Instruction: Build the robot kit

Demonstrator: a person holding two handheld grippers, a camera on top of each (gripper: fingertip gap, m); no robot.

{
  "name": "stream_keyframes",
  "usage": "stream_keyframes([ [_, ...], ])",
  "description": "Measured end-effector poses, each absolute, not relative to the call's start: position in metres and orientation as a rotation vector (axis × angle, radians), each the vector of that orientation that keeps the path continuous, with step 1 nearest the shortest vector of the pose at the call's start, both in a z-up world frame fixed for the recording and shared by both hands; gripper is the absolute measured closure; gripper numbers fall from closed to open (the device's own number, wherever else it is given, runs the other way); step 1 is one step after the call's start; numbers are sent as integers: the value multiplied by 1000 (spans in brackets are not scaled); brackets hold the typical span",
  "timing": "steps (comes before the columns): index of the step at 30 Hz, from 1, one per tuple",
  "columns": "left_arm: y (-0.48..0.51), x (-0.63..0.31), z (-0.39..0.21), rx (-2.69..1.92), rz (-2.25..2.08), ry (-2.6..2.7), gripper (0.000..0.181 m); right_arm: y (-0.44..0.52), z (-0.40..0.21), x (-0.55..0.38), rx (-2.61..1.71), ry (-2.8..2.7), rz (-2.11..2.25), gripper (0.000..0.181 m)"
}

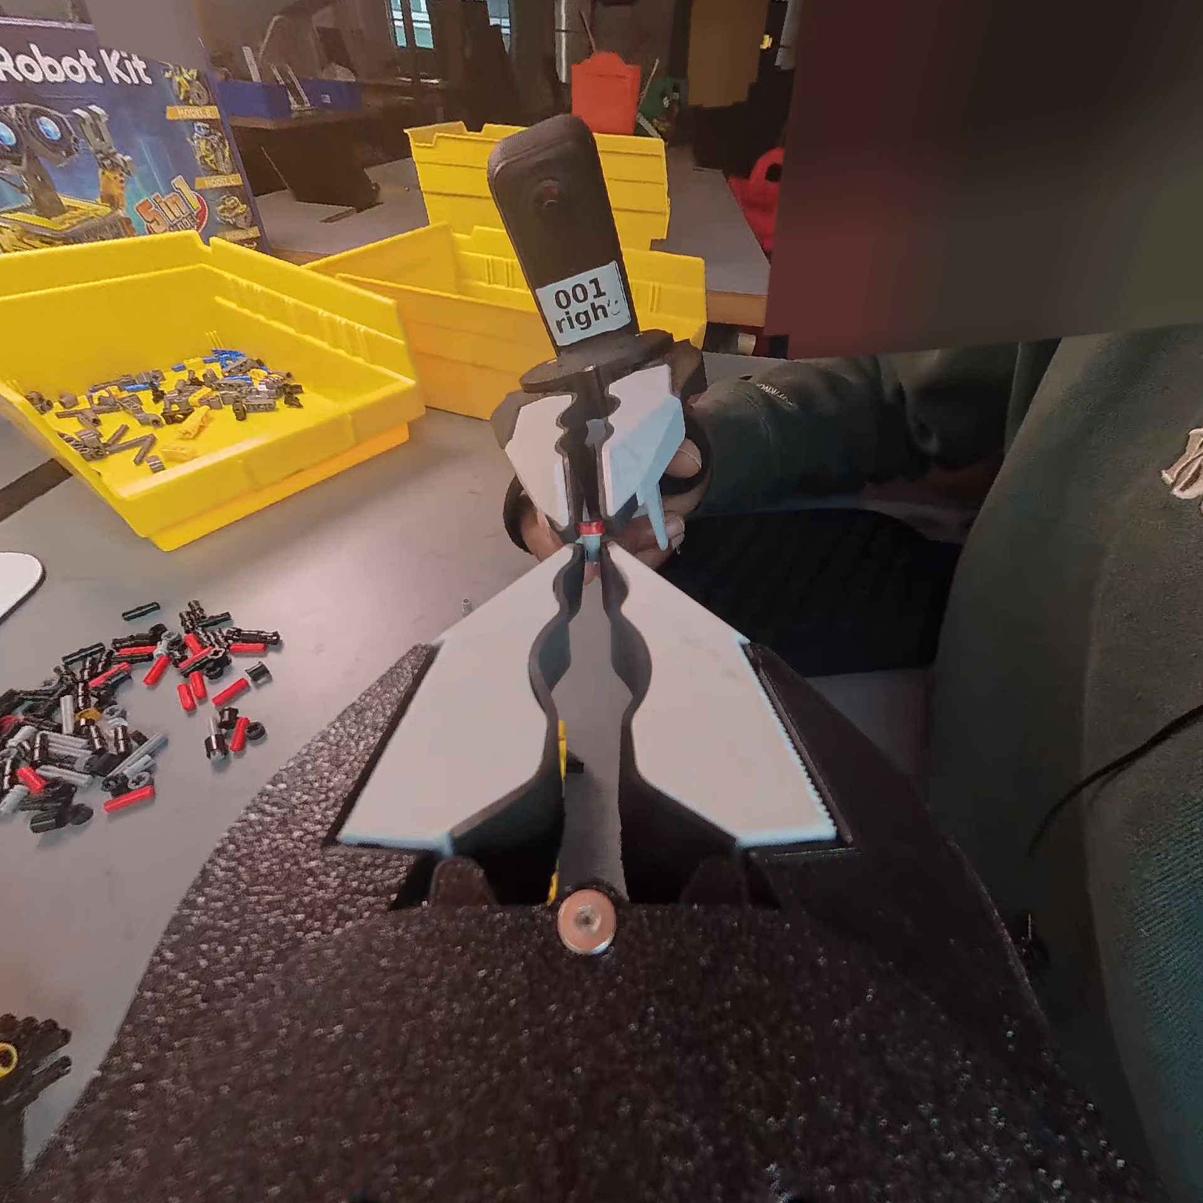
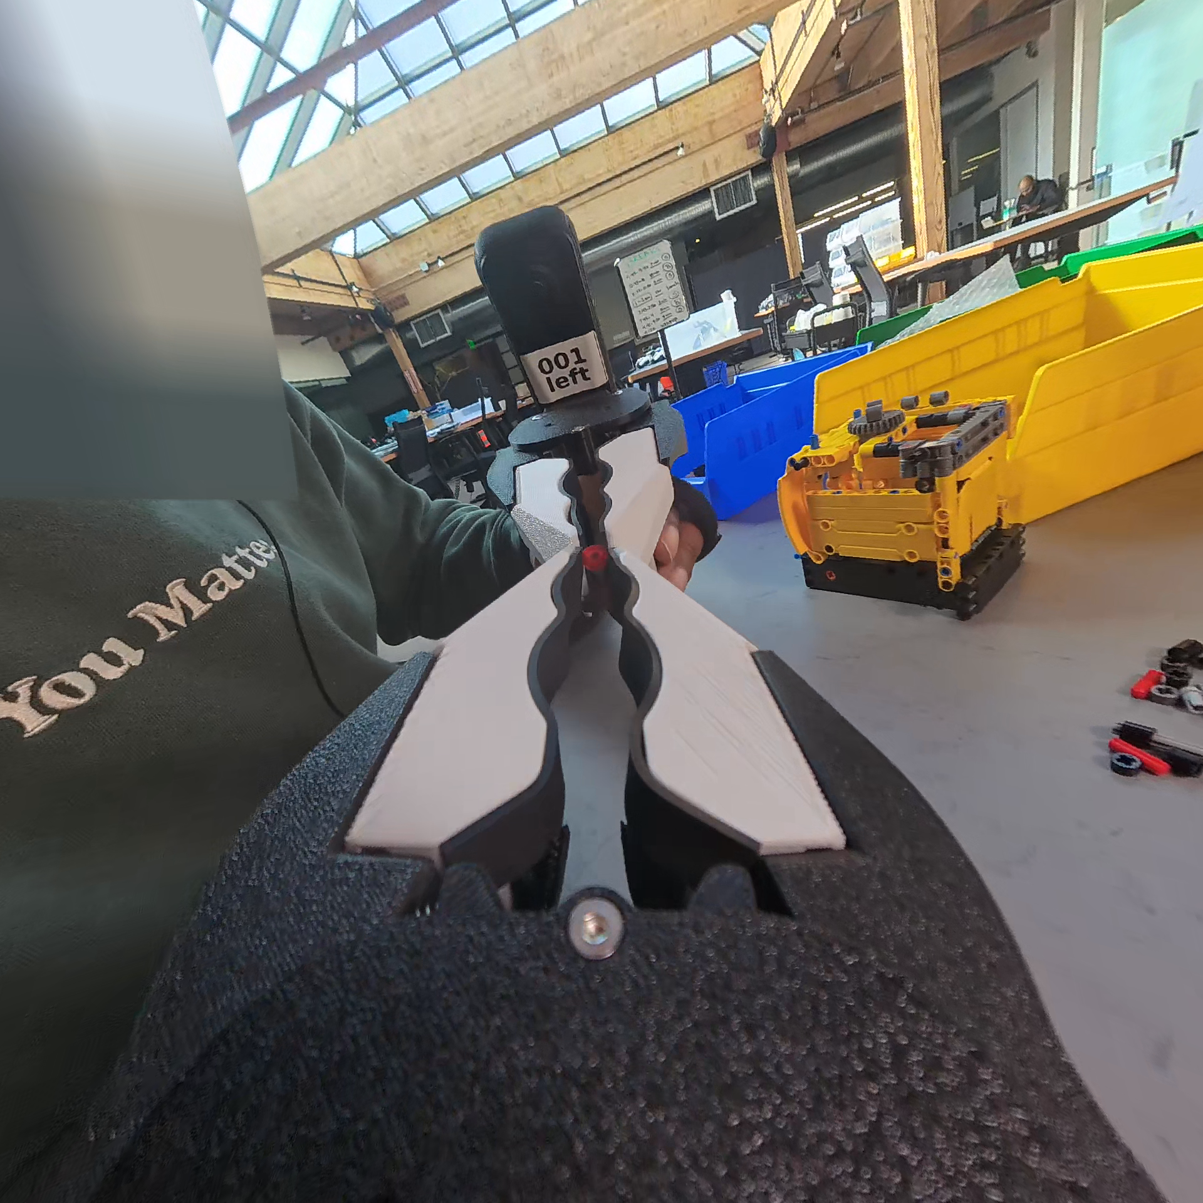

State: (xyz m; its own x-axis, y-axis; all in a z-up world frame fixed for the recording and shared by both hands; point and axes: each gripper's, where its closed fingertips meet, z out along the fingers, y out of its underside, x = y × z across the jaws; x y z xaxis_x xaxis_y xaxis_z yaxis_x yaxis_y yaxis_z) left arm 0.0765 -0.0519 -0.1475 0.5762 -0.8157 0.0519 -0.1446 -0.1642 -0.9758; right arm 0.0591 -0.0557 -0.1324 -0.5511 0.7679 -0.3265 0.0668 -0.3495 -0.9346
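The left gripper is closed to a narrow gap on the grey end of a small red-and-grey pin, and the red end is pinched by the right gripper, tip to tip above the grey table (whether the pin is one piece or two cannot be told). With so little held, it is judged that both tools should be kept in line and squeezed evenly. Loose black, red and grey pieces are scattered nearby; a yellow bin and a yellow brick model are set farther out.

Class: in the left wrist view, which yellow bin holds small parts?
The nearest yellow bin, at left; grey and blue pieces lie inside, while none show in the others.
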Motion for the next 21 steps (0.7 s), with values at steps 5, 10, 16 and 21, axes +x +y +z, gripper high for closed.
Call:
stream_keyframes([
  [5,-55,75,-167,-1729,-592,950,178,-59,-152,60,-1119,-1590,1787,174],
  [10,-55,71,-194,-1808,-392,1100,179,-60,-179,60,-1123,-1770,1516,174],
  [16,-57,70,-209,-1866,-349,1164,179,-62,-195,59,-1093,-1871,1321,174],
  [21,-59,69,-217,-1909,-334,1187,179,-63,-203,58,-1071,-1906,1240,174],
])
